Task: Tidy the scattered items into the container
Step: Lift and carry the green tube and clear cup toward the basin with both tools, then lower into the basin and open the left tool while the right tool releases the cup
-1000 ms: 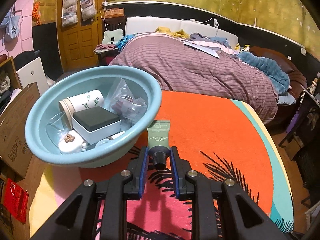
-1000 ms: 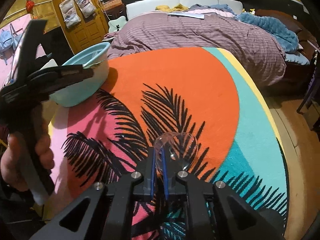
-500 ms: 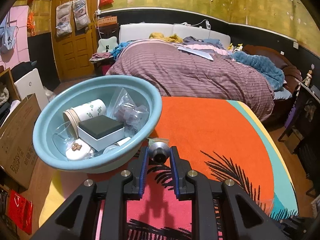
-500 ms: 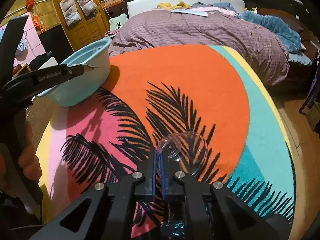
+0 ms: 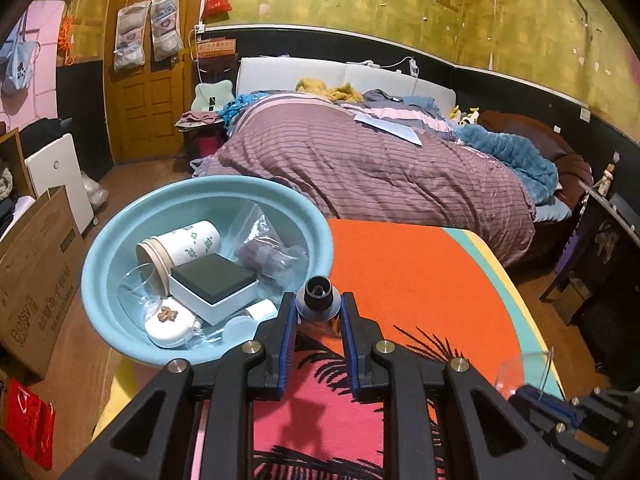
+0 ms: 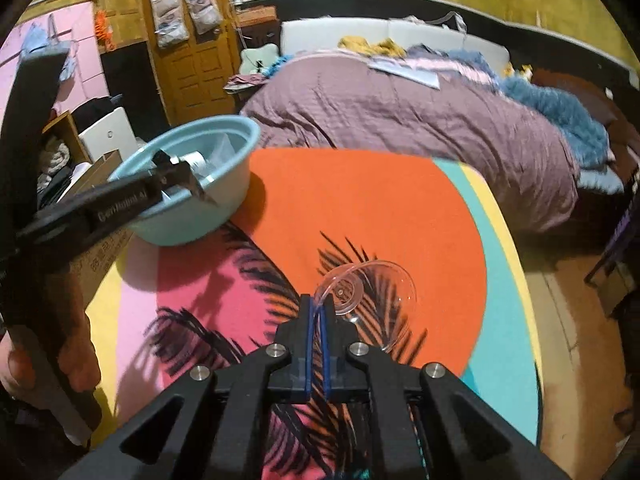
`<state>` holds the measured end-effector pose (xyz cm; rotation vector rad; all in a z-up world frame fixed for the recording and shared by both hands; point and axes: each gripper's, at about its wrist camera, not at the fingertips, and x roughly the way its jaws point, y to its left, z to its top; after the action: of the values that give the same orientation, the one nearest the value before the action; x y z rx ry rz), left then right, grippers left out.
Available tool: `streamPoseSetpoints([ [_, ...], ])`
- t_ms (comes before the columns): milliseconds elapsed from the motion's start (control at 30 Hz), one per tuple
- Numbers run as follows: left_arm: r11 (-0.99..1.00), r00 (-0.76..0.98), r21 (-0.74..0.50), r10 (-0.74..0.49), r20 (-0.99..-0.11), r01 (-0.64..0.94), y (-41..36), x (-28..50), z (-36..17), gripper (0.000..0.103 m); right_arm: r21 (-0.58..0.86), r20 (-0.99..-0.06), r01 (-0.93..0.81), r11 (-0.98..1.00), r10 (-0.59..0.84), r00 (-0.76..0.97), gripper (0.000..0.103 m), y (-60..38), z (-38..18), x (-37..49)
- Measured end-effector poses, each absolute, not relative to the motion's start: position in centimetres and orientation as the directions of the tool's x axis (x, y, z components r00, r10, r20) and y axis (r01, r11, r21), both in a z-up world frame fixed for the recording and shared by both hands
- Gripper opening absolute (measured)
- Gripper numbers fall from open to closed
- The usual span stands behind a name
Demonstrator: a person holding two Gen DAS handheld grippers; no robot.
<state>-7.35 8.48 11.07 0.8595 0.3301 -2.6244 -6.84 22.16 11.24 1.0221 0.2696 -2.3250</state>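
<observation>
A tube (image 5: 318,299) is clamped cap-first in the left hand-held gripper (image 5: 318,322), beside the blue basin (image 5: 100,264); a clear glass (image 6: 362,286) is pinched by the right hand-held gripper (image 6: 318,312).

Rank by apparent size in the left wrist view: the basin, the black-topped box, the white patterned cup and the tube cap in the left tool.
1. Light blue basin, by far the largest.
2. Black-topped box and white patterned cup: too alike to rank.
3. Tube cap, smallest, though it sits nearest the camera.

The cardboard box (image 5: 36,280) left of the basin shows "Betsy" beside blurred characters, and the left hand-held gripper (image 6: 188,182) bears partly legible white lettering starting "Gen".
</observation>
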Motion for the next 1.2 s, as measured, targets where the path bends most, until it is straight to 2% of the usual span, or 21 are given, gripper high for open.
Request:
streamPoseSetpoints([
  [433,-0.901,-0.793,-0.161,-0.255,-0.554,0.403,7.1,-5.7,14.5,0.023,-0.008,-0.676,0.655,-0.756,-0.479,-0.56,0.002,17.3,15.2,-7.2],
  [767,-0.881,-0.795,-0.163,-0.305,-0.525,0.445,3.3,-5.2,16.5,0.023,-0.033,-0.642,0.718,-0.696,-0.535,-0.548,0.002,13.0,17.4,-7.6],
  [1200,-0.835,-0.73,-0.115,-0.394,-0.559,0.538,-3.4,-5.8,15.6,0.023,-0.027,-0.64,0.805,-0.593,-0.608,-0.47,0.002,4.9,17.6,-9.6],
])
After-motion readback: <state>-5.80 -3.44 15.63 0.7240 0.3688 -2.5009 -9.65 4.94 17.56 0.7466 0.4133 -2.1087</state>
